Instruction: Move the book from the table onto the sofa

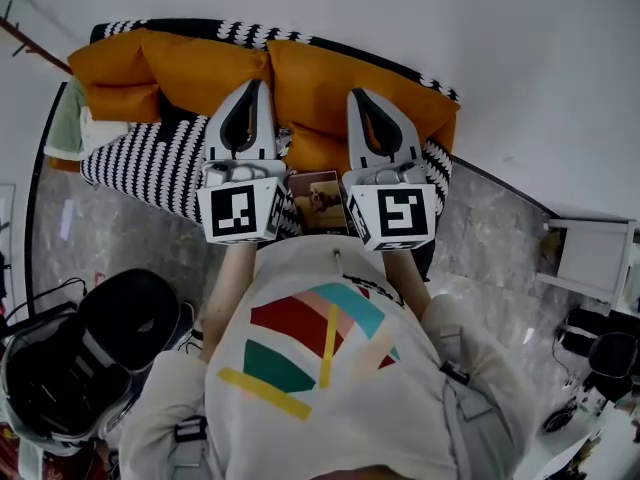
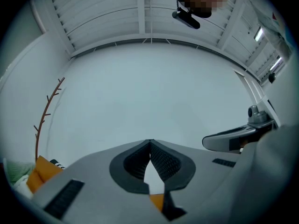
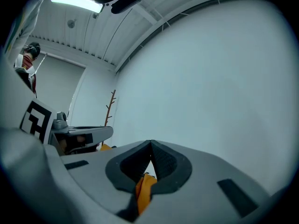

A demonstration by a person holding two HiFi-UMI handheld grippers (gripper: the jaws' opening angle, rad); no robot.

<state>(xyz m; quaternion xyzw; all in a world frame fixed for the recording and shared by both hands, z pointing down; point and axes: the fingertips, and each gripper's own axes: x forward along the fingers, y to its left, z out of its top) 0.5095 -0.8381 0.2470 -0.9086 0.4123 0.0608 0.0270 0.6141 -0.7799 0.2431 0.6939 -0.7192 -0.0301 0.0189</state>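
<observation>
The left forearm [image 1: 222,290] reached forward, bare, from under a white patterned shirt [image 1: 330,368], carrying the left gripper [image 1: 256,84] roughly level above the sofa [image 1: 150,163] with its nose toward the plain white wall [image 1: 450,18]. Its jaws were clenched tip to tip on nothing, and only a sliver of orange showed through the gap lower down. Just beside it, in the space between the two tools, the book [image 1: 318,200] lay flat on the sofa near the seat's front edge, brown cover up, touched by neither gripper. The right forearm [image 1: 405,273] mirrored the left, and the right gripper [image 1: 357,93] was held parallel to its twin at much the same height. It too was closed, with its pads meeting at the tip. The orange seen low between them looked like cushion beyond rather than anything gripped. By count there were two grippers, each with one black-and-white marker cube [image 1: 240,211] at its rear. There was one book and one sofa with a striped black-and-white cover. It bore orange cushions [image 1: 205,78], three as far as could be told. One bare branch-like coat stand [image 2: 46,111] stood by the wall, and one white cabinet [image 1: 590,253] stood on the grey floor far to the right.
</observation>
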